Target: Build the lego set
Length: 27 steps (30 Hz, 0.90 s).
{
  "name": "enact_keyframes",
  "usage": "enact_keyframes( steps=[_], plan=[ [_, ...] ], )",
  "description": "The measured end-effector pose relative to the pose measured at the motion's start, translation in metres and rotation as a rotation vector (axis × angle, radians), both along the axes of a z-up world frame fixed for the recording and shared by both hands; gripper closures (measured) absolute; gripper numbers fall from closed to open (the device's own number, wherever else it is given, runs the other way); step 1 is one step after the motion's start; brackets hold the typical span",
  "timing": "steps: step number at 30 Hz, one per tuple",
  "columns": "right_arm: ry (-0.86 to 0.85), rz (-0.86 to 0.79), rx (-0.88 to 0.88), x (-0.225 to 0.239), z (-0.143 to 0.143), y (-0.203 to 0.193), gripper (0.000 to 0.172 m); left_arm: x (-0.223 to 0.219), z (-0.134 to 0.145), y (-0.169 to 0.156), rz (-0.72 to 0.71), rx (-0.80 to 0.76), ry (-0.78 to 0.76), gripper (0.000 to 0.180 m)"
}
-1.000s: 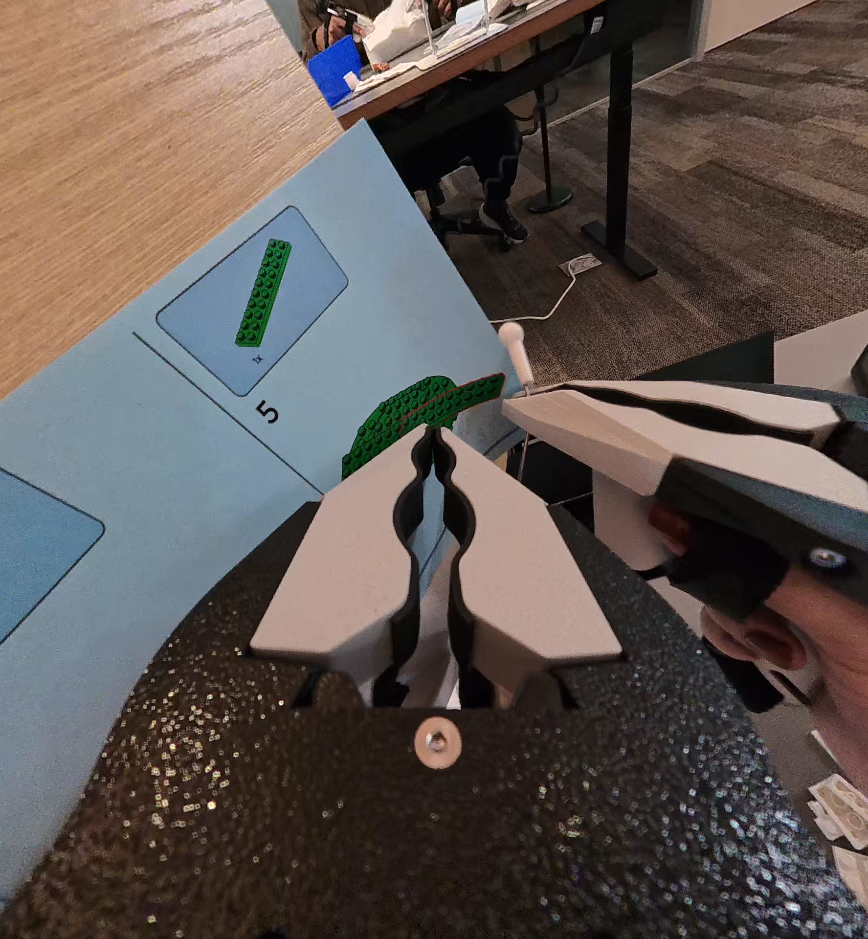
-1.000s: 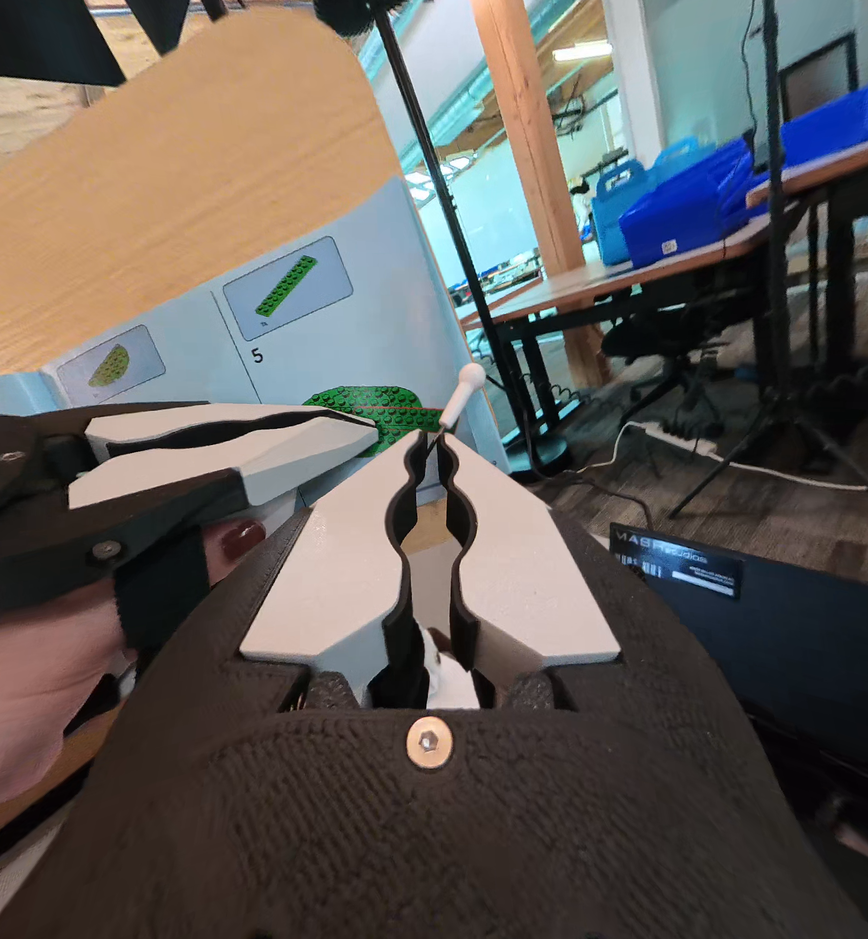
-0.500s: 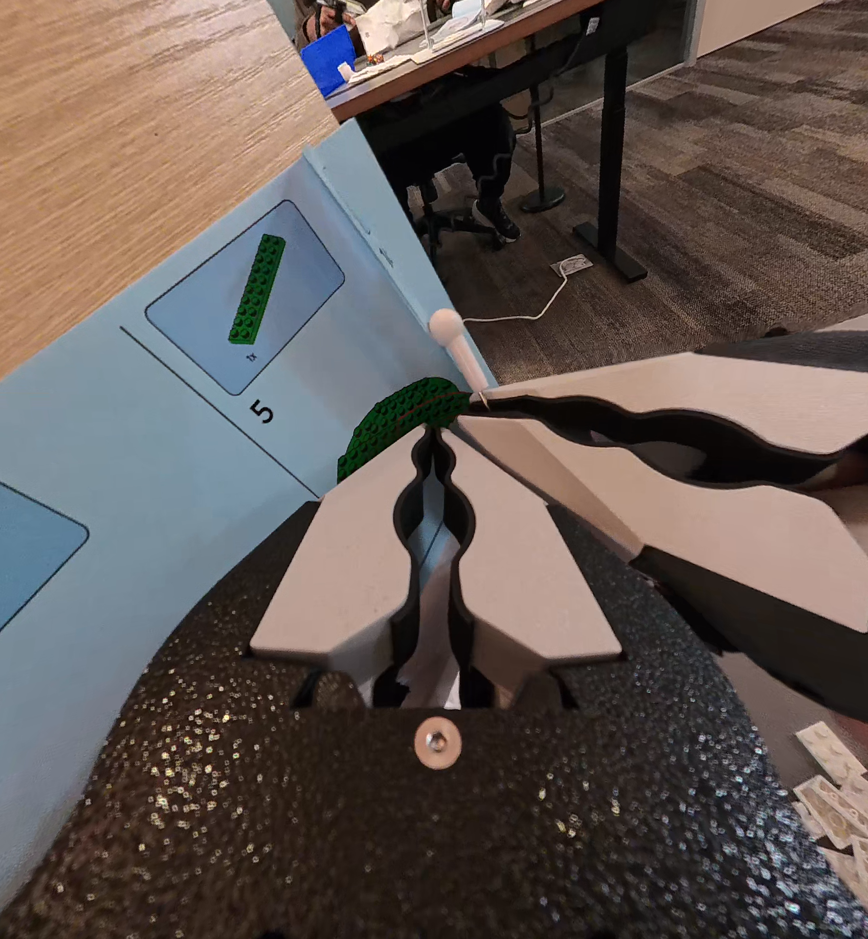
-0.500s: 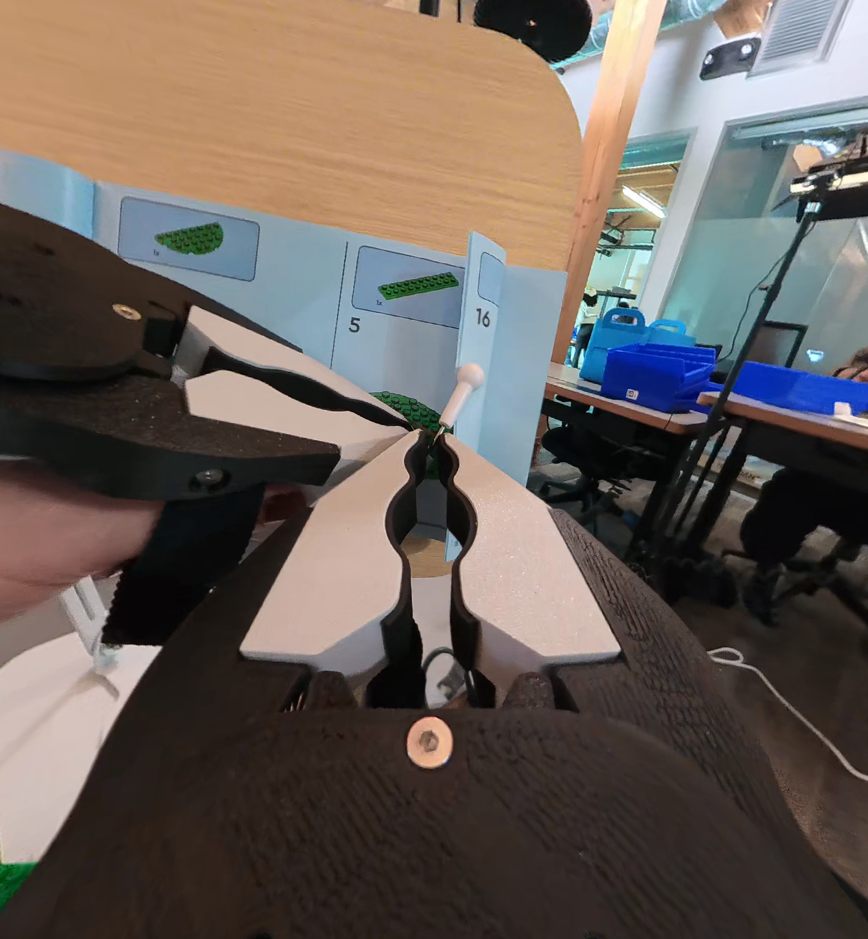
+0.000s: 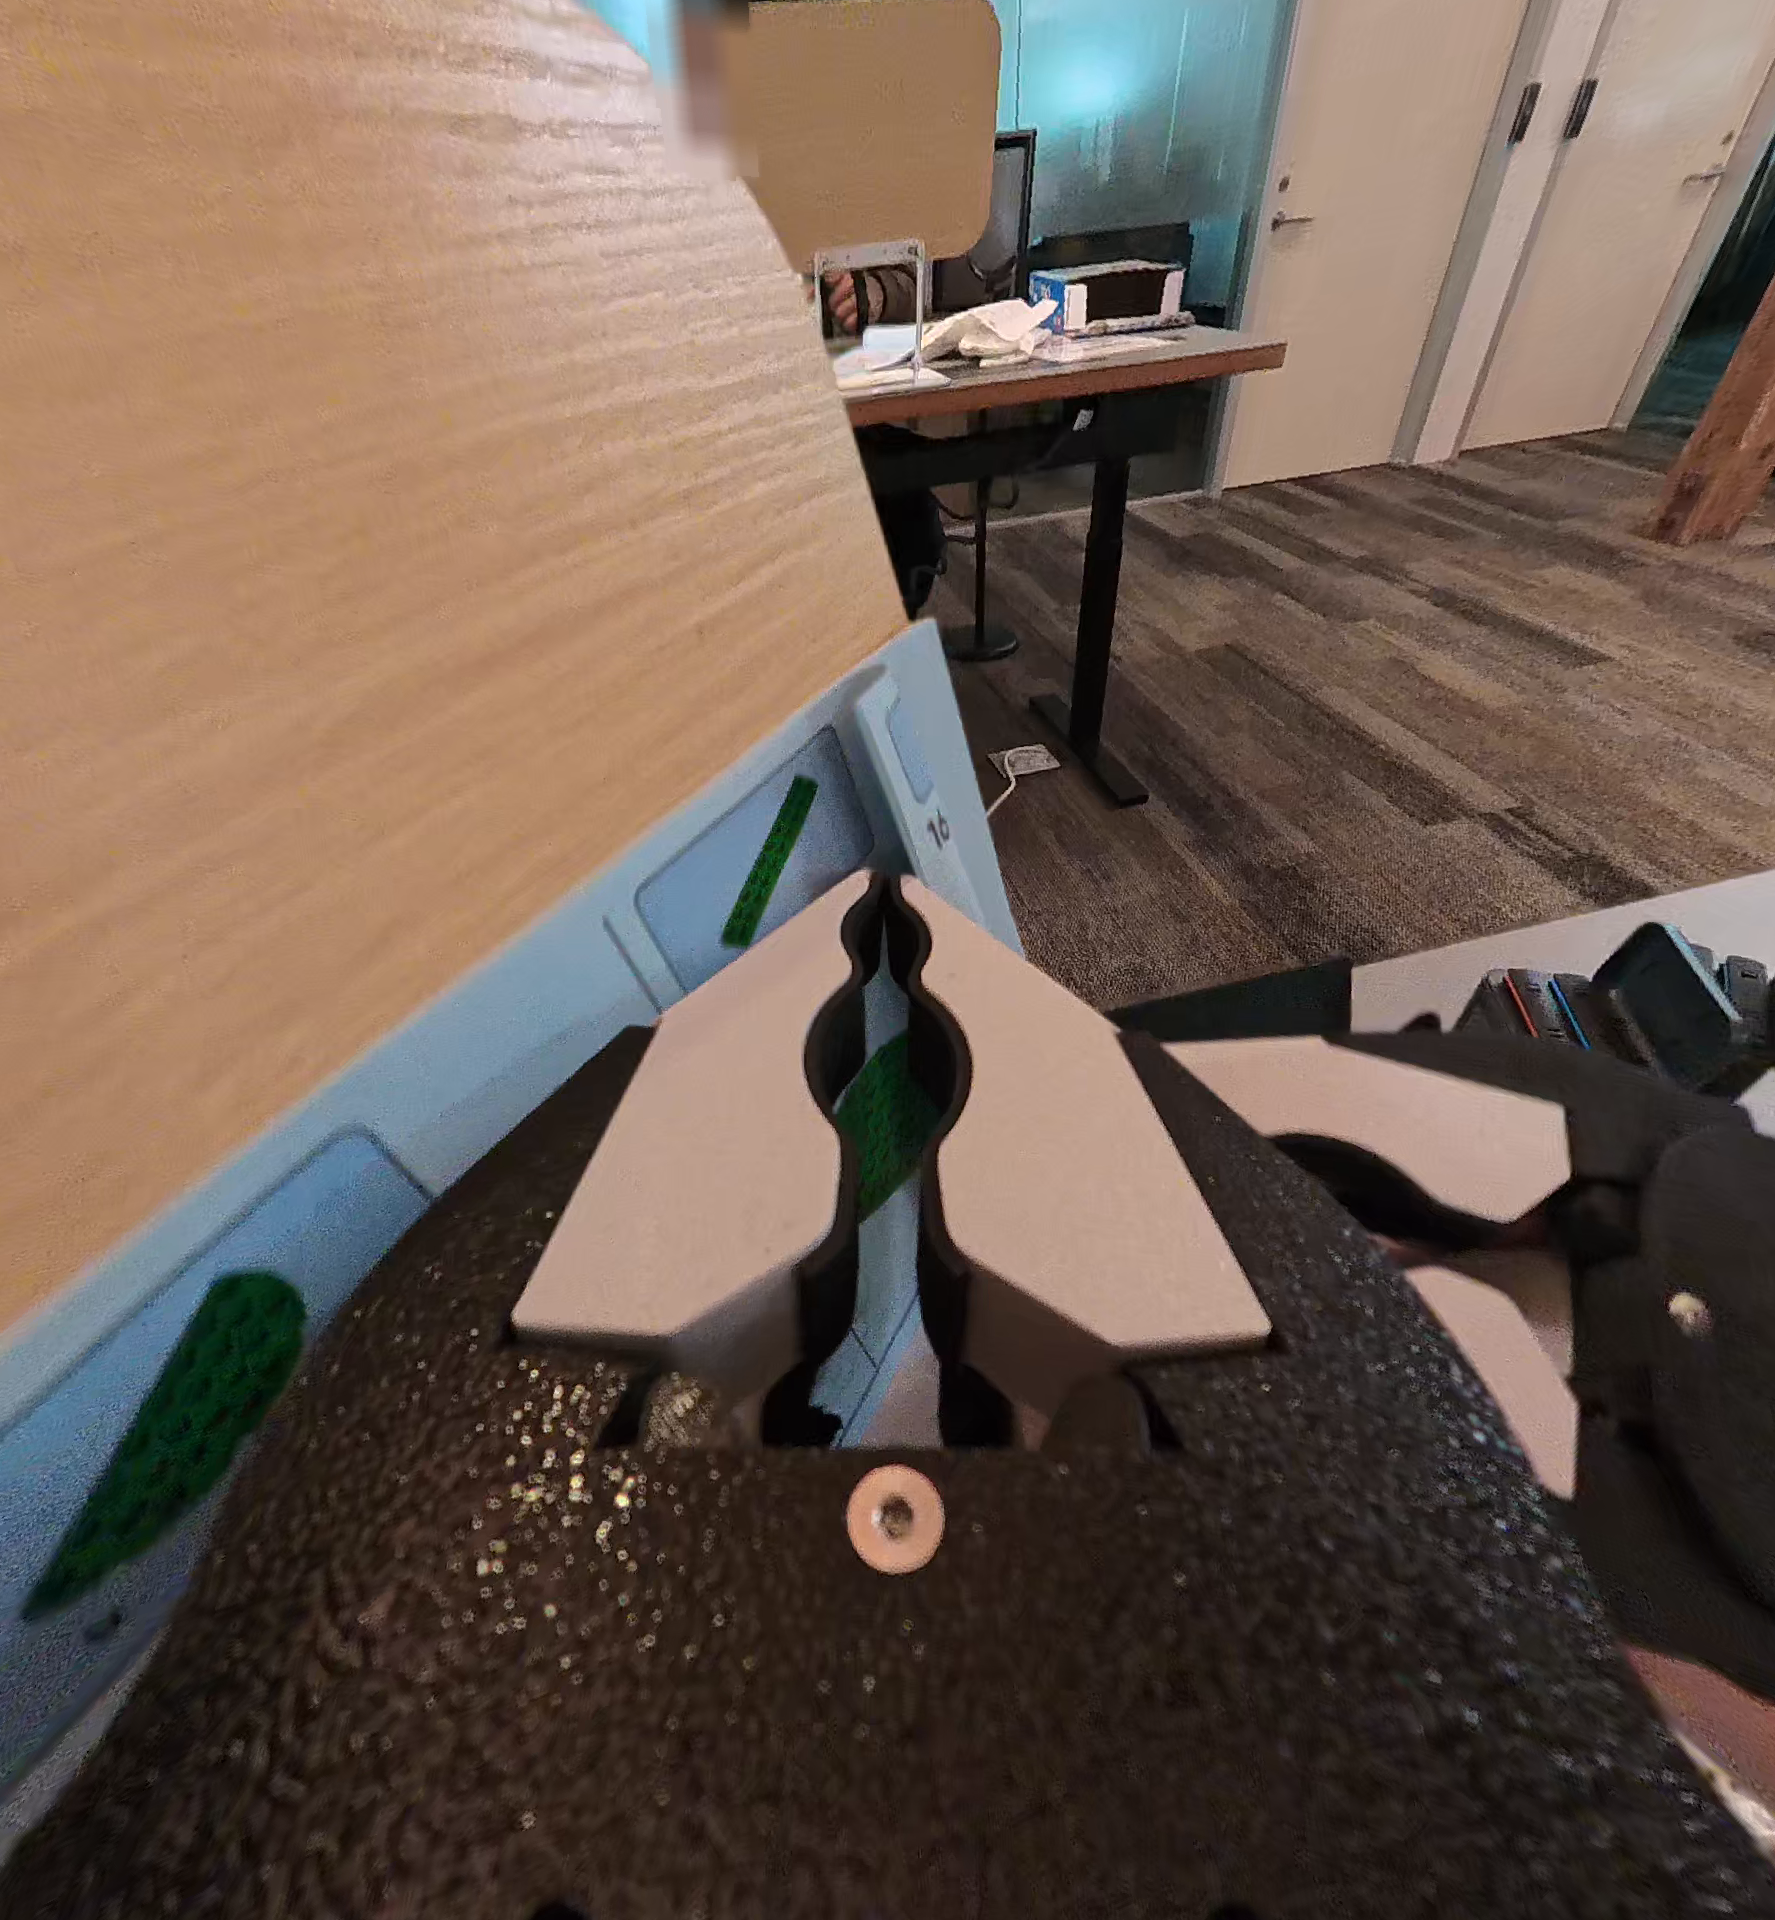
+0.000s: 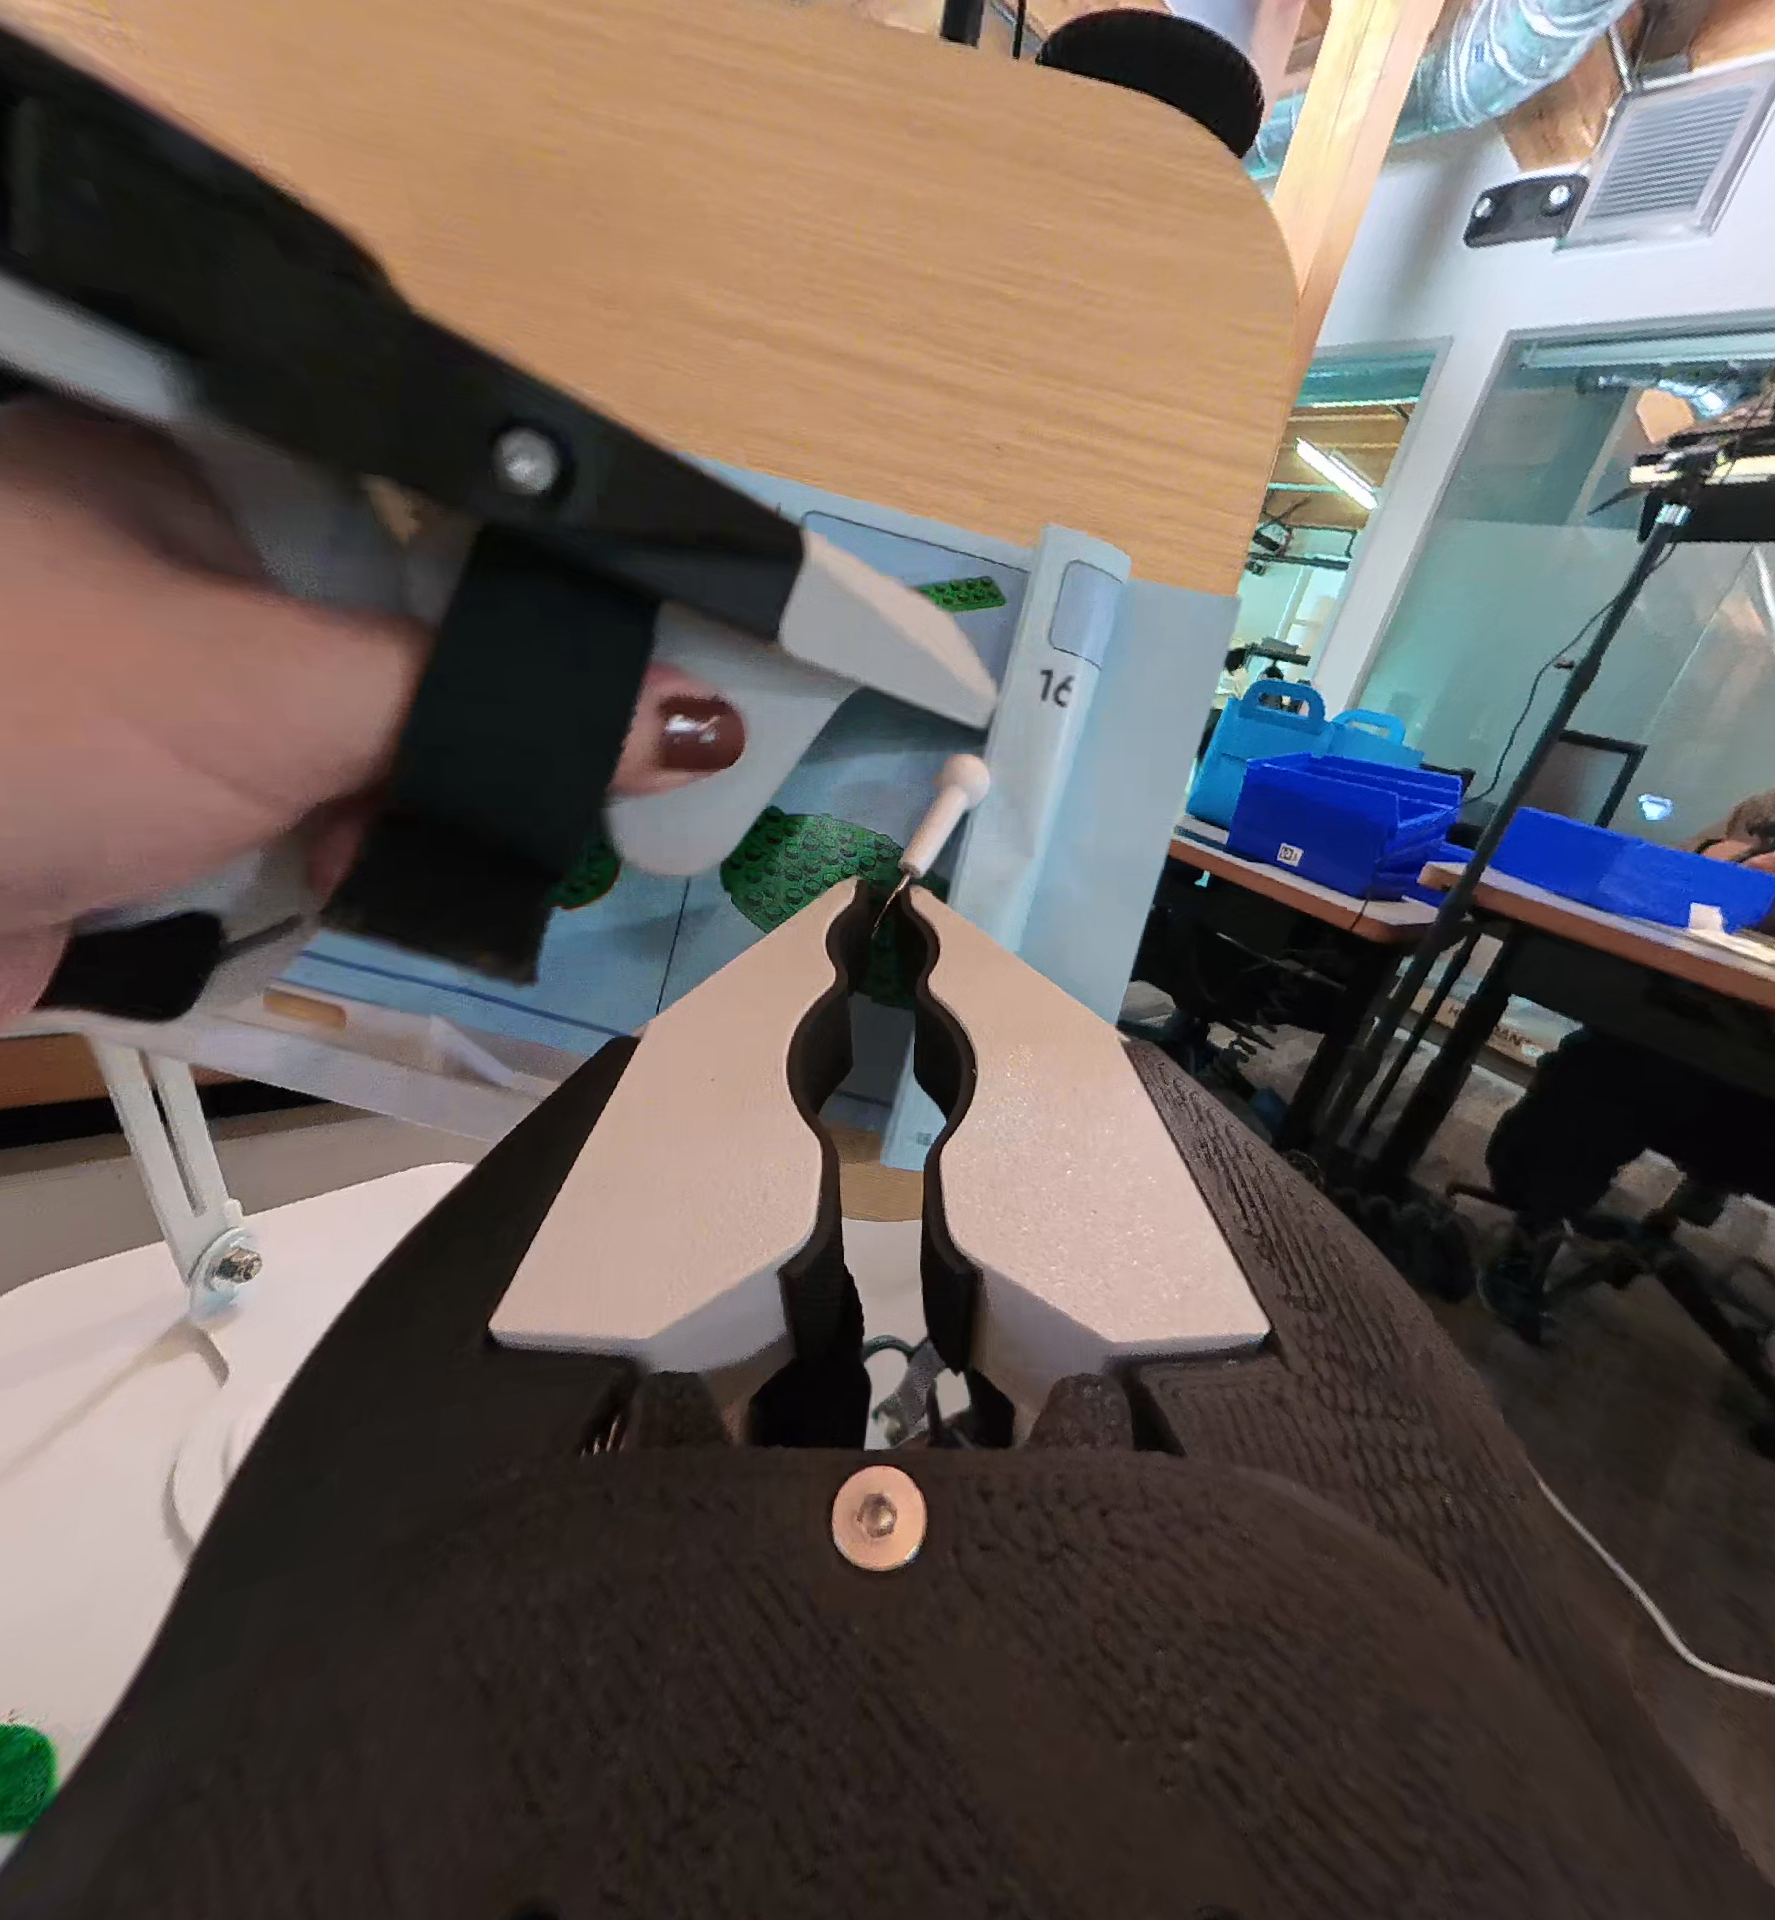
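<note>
- A second before, the left gripper (image 5: 884, 896) looked at the flat, pale-blue instruction booklet page with printed green brick drawings (image 5: 509, 1049); by this moment it had swung up, so the light wooden panel (image 5: 343, 520) filled most of its view and a narrow folded page edge (image 5: 914, 769) stood just beyond its tips.
- The right gripper (image 6: 888, 902) had turned too: earlier the left gripper lay low at its left, and now the left gripper (image 6: 924, 665) crossed high in front of it, held by a hand (image 6: 135, 727) and blurred.
- The left jaws were closed, tips together, on a thin pale-blue page of the booklet, which ran down through the gap between the pads.
- The right jaws were closed on the thin metal end of a small white pin with a rounded knob head (image 6: 950, 795), which stuck up and to the right from the tips.
- The pin's knob stood just in front of the booklet's upright folded page (image 6: 1070, 790), near a printed green plate drawing (image 6: 821, 862).
- Below the right gripper lay a white stand base (image 6: 83, 1403) with a bolted white strut (image 6: 187, 1174).
- Farther off stood a wooden counter carrying blue plastic bins (image 6: 1350, 821).
</note>
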State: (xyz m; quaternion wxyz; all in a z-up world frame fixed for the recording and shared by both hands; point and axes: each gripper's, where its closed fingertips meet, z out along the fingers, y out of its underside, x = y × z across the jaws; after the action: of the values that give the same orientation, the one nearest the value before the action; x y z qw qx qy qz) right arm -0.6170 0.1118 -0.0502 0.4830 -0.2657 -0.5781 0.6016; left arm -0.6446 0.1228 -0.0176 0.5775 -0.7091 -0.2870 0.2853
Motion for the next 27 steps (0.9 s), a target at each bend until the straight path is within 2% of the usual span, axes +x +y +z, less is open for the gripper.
enact_keyframes(
  steps=[6, 10, 13, 18, 21, 23, 27],
  plan=[
    [0.018, -0.026, 0.044, 0.000, -0.001, 0.002, 0.169, -0.005, 0.011, 0.014, -0.016, -0.044, -0.023, 0.180],
    [-0.073, -0.077, -0.064, -0.008, -0.007, 0.010, 0.169, -0.003, 0.011, 0.006, 0.008, -0.045, -0.016, 0.180],
    [-0.147, -0.112, -0.140, -0.010, -0.012, 0.017, 0.169, 0.002, 0.000, -0.005, 0.025, -0.059, -0.025, 0.180],
    [-0.224, -0.160, -0.170, -0.010, -0.018, 0.024, 0.167, 0.017, -0.015, -0.016, 0.022, -0.067, -0.022, 0.180],
    [-0.183, -0.155, -0.195, 0.007, -0.001, 0.032, 0.158, 0.051, -0.007, -0.013, -0.058, -0.023, 0.015, 0.180],
    [-0.149, -0.121, -0.144, 0.033, 0.015, 0.035, 0.153, 0.086, -0.001, -0.016, -0.113, -0.018, 0.073, 0.180],
    [-0.114, -0.083, 0.008, 0.100, 0.031, 0.044, 0.147, 0.180, -0.016, -0.027, -0.247, -0.042, 0.167, 0.180]
  ],
)
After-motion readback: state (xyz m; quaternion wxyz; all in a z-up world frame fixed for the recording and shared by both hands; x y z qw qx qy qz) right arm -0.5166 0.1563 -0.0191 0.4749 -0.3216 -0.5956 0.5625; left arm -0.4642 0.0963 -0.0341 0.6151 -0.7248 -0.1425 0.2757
